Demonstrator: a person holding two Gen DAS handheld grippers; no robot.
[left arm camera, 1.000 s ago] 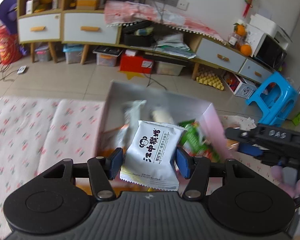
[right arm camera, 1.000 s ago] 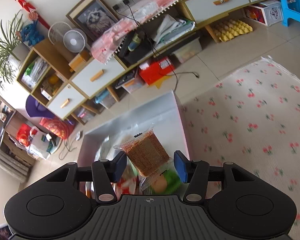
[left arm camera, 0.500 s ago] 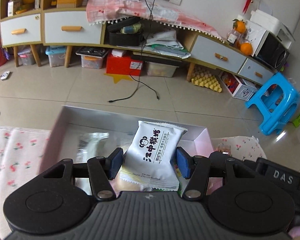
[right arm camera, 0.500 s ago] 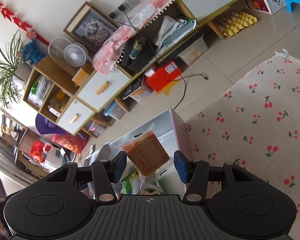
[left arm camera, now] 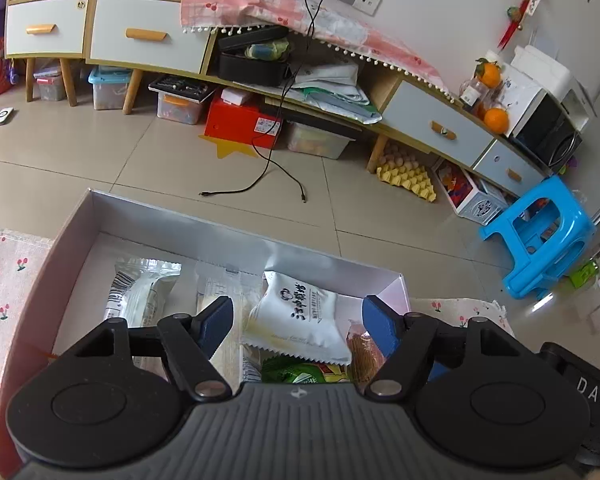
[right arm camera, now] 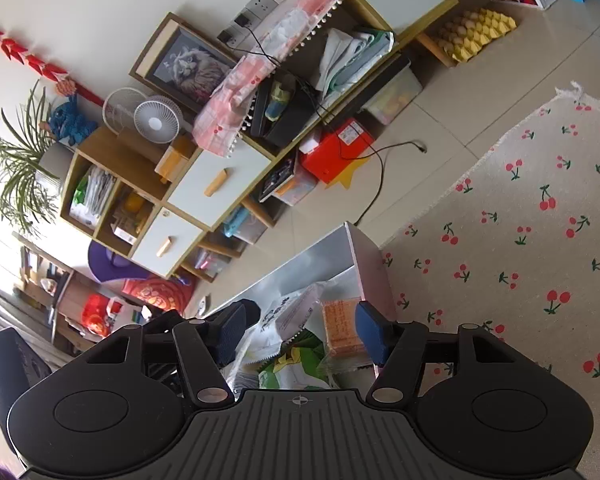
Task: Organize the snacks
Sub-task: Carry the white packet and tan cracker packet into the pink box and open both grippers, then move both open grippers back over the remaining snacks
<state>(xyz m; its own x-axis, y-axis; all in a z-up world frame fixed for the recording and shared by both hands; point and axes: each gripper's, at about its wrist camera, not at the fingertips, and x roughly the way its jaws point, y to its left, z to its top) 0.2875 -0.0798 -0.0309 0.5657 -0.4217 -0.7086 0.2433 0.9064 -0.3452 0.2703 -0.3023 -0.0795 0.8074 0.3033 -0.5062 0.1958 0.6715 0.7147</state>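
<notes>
Snacks fill the box [left arm camera: 80, 232]: a white packet [left arm camera: 296, 320] lies between the wide-open, empty left tongs [left arm camera: 298, 322]; the right tongs [right arm camera: 300, 330], equally spread, straddle an orange cracker pack [right arm camera: 340, 326].

A blue plastic stool [left arm camera: 540, 236] stands on the tiled floor [left arm camera: 180, 168] at three o'clock. A red box [left arm camera: 240, 122] sits under the long cabinet [left arm camera: 144, 44] at twelve o'clock, a black cable [left arm camera: 268, 168] trailing before it. Oranges [left arm camera: 496, 118] rest at two o'clock.

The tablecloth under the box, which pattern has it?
Red cherries on cream tablecloth; clearest in right wrist view.
</notes>
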